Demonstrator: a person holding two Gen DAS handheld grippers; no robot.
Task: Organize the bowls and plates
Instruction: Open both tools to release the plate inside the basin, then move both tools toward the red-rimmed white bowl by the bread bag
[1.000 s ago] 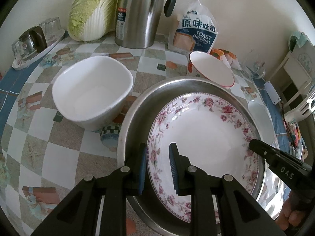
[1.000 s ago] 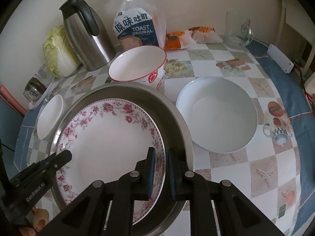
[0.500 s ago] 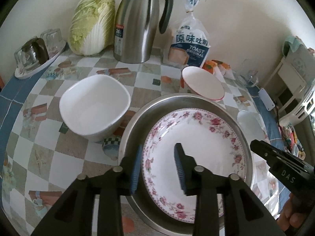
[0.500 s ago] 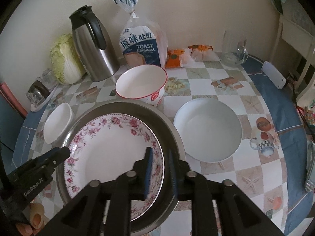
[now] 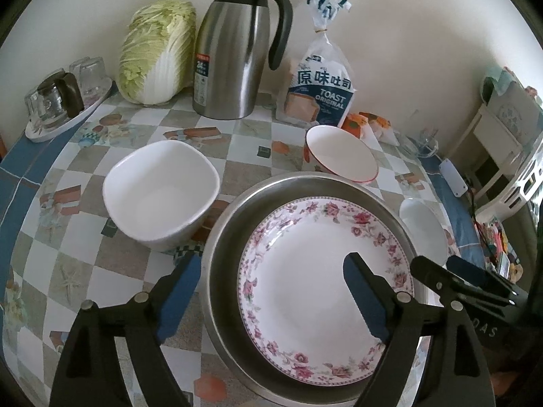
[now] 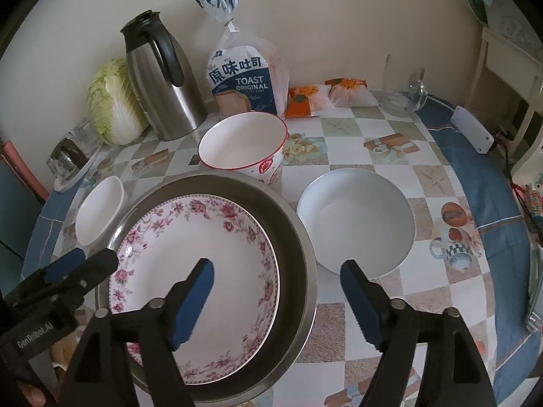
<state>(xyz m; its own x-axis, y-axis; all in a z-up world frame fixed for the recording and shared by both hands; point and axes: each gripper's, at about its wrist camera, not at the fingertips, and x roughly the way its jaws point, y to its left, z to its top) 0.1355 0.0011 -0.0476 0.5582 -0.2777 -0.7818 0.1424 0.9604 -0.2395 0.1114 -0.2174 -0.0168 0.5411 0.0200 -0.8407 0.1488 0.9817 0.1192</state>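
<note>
A checked, blue-bordered cloth covers the counter (image 5: pixel 112 254) against a cream wall. The floral plate (image 5: pixel 322 271) lies in the steel basin (image 5: pixel 220 254). Left hand-held gripper (image 5: pixel 268 291) and right hand-held gripper (image 6: pixel 276 288) both gape, released.

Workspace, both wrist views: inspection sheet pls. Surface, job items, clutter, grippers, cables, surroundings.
Surface: round table with checkered patterned cloth, blue border.
Job's things: floral-rimmed white plate lying inside large steel basin; squarish white bowl left of the basin; red-rimmed white bowl behind it; wide shallow white bowl to its right.
Clutter: steel thermos jug, napa cabbage, bag of toast bread, orange snack packets, tray of glasses, glass pitcher, white rectangular device.
Grippers: left gripper open, straddling basin and plate edge; right gripper open, straddling the basin's right rim.
Cables: dark cable by the white device.
Surroundings: cream wall; white furniture to the right.
</note>
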